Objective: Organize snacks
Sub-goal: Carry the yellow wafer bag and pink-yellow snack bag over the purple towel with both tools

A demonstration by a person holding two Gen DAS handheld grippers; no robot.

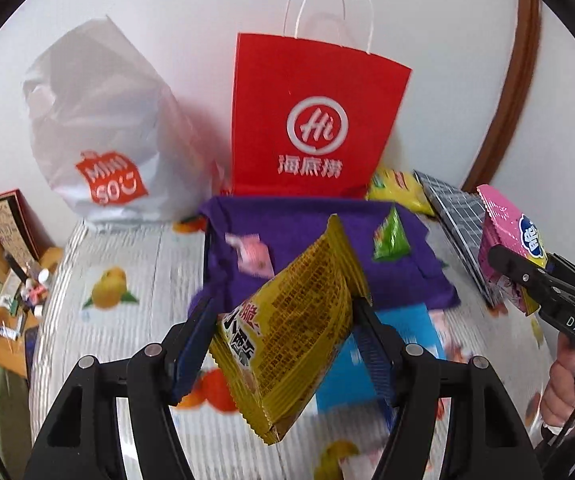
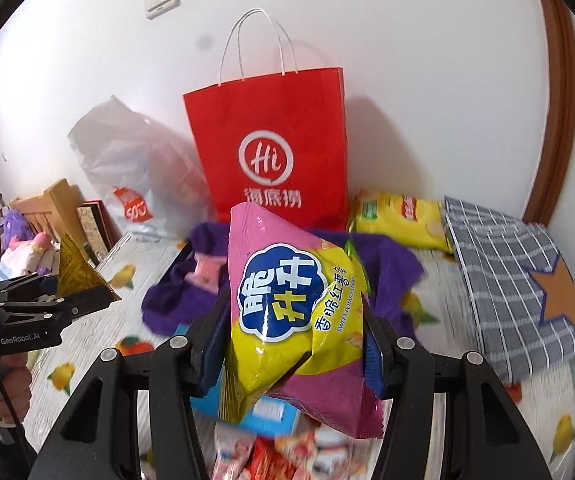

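My left gripper (image 1: 283, 320) is shut on a yellow snack packet (image 1: 291, 320) and holds it above the table; it also shows in the right wrist view (image 2: 75, 276). My right gripper (image 2: 295, 332) is shut on a pink and yellow sweet potato chip bag (image 2: 287, 308), seen at the right edge of the left wrist view (image 1: 507, 236). A red paper bag (image 1: 311, 120) stands upright against the wall behind a purple cloth (image 1: 307, 220). A small green packet (image 1: 391, 238) and a pink packet (image 1: 253, 256) lie on the cloth.
A white plastic bag (image 1: 99, 128) stands left of the red bag. A yellow chip bag (image 2: 399, 216) and a grey checked cloth bag (image 2: 507, 280) lie at the right. A blue box (image 1: 351, 364) and several small red and white packets (image 2: 271, 456) lie in front. Clutter (image 1: 11, 248) sits beyond the table's left edge.
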